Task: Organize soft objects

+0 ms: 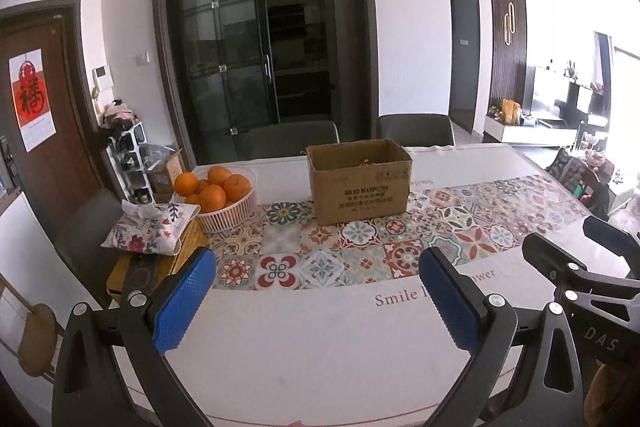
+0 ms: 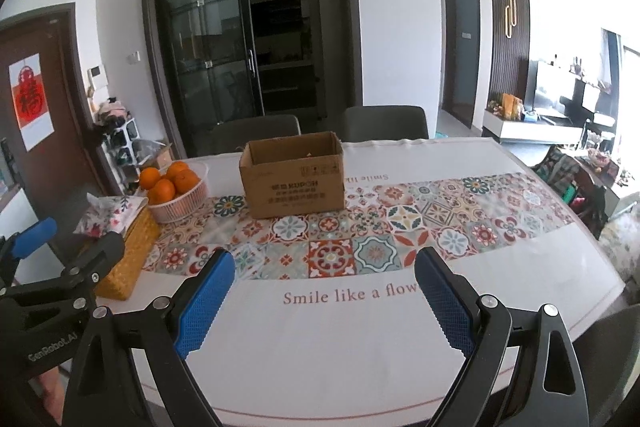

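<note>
Two hand-held grippers hover side by side over the near edge of a dining table, both with jaws spread wide and nothing between their blue pads. The left gripper (image 1: 316,291) points across the white table cover (image 1: 320,347), which is printed with the words "Smile like a flow…" and carries a band of colourful tile patterns through its middle. The right gripper (image 2: 324,295) sits just beside it, its black frame showing at the right edge of the left wrist view.

Beyond the pads, on the tiled band toward the far side of the table, stands an open brown cardboard box (image 2: 294,179) with printed lettering on its front; something small and reddish shows inside it in the left wrist view, too dim to identify. To the left of the box sits a pale ribbed basket of oranges (image 1: 218,193). Nearer and further left, a soft floral fabric tissue pouch (image 1: 150,229), with white tissue poking from its top, rests on a yellow woven box (image 2: 128,255) at the table's left end.

Two grey chairs (image 2: 384,123) stand at the far side of the table, before dark glass sliding doors (image 1: 260,39).
</note>
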{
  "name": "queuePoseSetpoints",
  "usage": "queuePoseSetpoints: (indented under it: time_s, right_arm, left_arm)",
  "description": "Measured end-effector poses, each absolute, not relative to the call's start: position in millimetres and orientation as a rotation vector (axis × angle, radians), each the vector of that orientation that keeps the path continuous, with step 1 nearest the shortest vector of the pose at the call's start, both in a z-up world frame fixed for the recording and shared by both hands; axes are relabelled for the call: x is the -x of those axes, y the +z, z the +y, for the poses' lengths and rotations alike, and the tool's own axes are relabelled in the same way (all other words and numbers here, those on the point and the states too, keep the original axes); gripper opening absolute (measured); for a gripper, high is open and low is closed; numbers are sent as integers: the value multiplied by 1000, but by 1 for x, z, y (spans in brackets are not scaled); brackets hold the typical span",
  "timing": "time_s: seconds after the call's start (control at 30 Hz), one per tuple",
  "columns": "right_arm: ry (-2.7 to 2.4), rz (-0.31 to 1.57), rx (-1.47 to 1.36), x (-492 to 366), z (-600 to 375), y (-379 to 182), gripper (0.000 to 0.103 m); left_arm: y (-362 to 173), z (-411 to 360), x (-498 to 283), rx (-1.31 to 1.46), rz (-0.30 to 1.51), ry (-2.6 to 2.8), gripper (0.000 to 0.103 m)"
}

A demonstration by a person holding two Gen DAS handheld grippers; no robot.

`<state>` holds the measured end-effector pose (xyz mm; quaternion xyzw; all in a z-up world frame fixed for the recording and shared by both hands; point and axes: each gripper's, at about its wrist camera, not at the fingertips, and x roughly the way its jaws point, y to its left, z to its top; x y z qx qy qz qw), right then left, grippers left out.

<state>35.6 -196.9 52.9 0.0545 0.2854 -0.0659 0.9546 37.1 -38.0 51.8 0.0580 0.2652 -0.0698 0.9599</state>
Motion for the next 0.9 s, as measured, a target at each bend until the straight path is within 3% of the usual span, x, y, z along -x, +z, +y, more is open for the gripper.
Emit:
queuePoseSetpoints:
  time_s: [0.9]
  right_arm:
    - [-104, 547, -104, 2, -172, 62, 93]
  left_arm:
    - [56, -13, 0, -115, 508, -142, 103]
